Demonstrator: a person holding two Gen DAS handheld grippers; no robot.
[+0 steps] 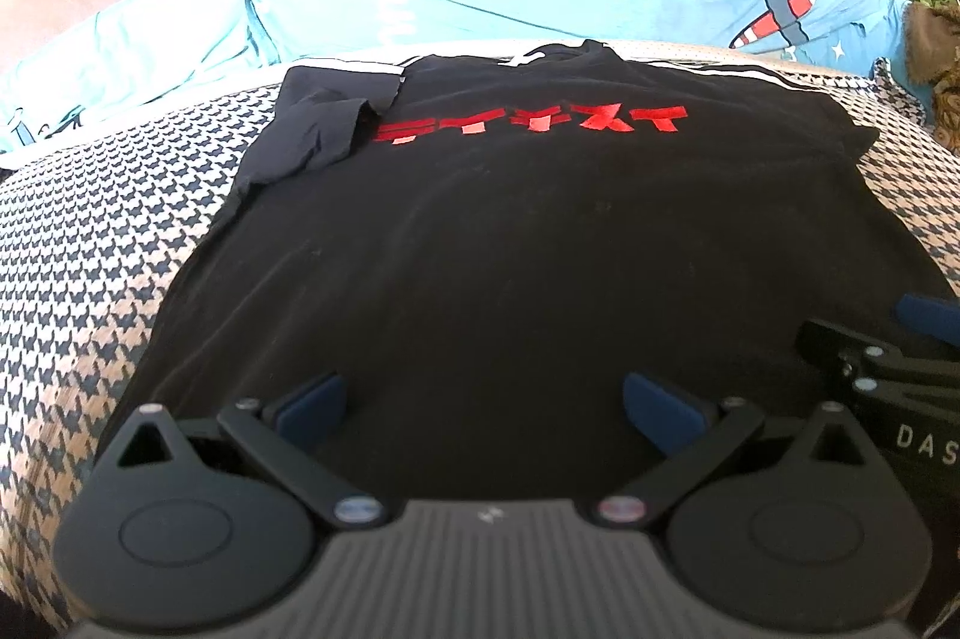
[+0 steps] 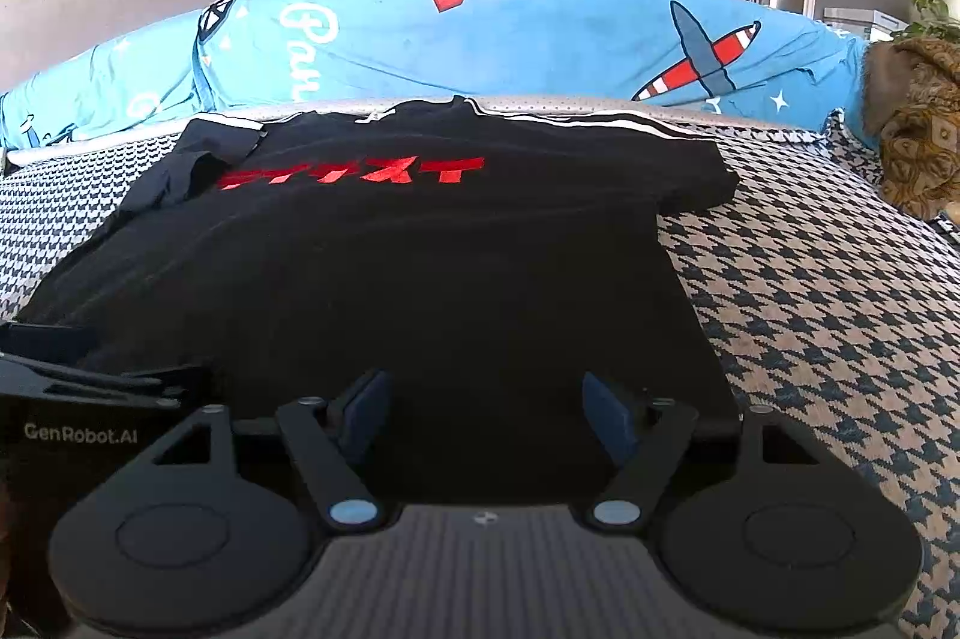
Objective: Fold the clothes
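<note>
1. Lying flat on the houndstooth-covered bed (image 2: 840, 315), chest print up, black T-shirt (image 1: 480, 243) spread with its hem nearest both cameras and its collar toward the blue cartoon sheet (image 2: 540, 45): probably laid out so for a lengthwise fold.
2. Hovering over the near hem, left gripper (image 1: 483, 402) with jaws wide apart, blue pads (image 1: 315, 399) clear of cloth, nothing clamped.
3. Sitting just beside it at the hem's right part, right gripper (image 2: 486, 414), jaws likewise apart, only dark fabric below the gap; no cloth pinched as far as can be seen.
4. Placed side by side along the same edge, apparently to take the hem at two points and keep it straight when lifted.
5. Looking at the garment: matte black, red block lettering (image 1: 531, 123) across the chest, white stripes along the shoulders, left sleeve (image 1: 318, 129) already turned in over the body, right sleeve out flat, light creases only.
</note>
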